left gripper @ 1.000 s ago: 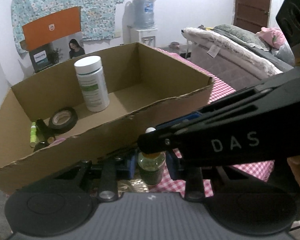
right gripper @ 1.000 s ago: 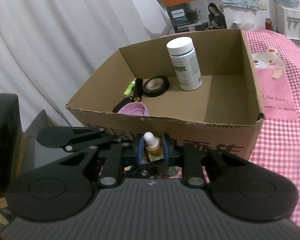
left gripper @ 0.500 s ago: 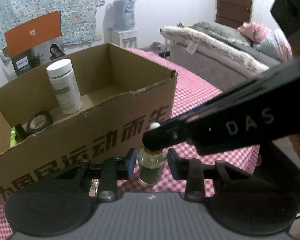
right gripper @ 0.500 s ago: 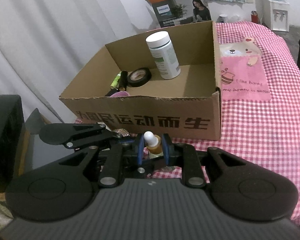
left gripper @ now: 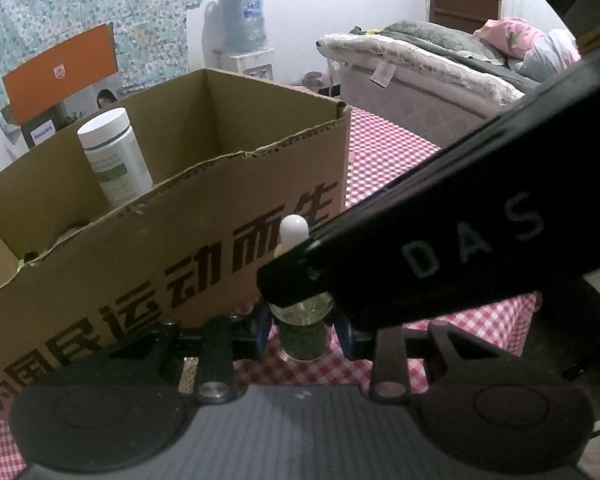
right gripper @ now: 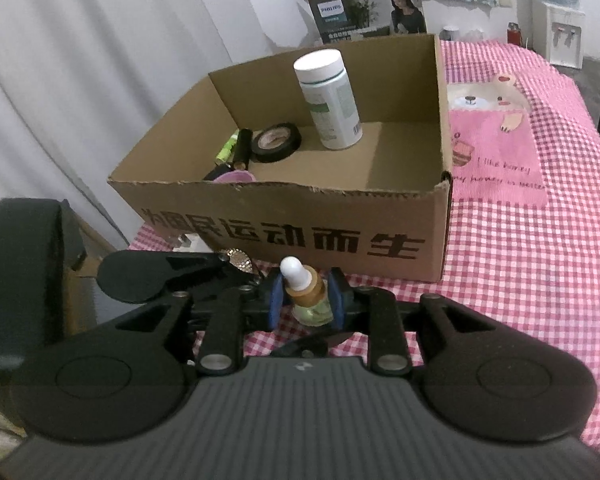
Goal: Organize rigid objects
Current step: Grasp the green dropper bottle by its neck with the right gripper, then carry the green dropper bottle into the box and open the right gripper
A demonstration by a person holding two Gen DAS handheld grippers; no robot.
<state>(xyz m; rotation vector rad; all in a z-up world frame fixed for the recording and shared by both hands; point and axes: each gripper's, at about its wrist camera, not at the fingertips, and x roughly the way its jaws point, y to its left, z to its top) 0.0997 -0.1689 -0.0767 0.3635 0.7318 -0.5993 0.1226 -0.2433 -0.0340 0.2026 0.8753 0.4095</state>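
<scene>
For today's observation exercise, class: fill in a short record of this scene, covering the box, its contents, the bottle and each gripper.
box: cardboard box, open, on checked cloth
contents: white jar upright; tape roll; black tube
outside: dropper bottle, upright, before box
right gripper: jaws opening, bottle's neck between
left gripper: around bottle's body; grip unclear

Both wrist views closely share the cardboard box.

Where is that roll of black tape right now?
In the right wrist view the black tape roll lies flat inside the cardboard box, left of the white pill bottle and right of a black tube.
</scene>
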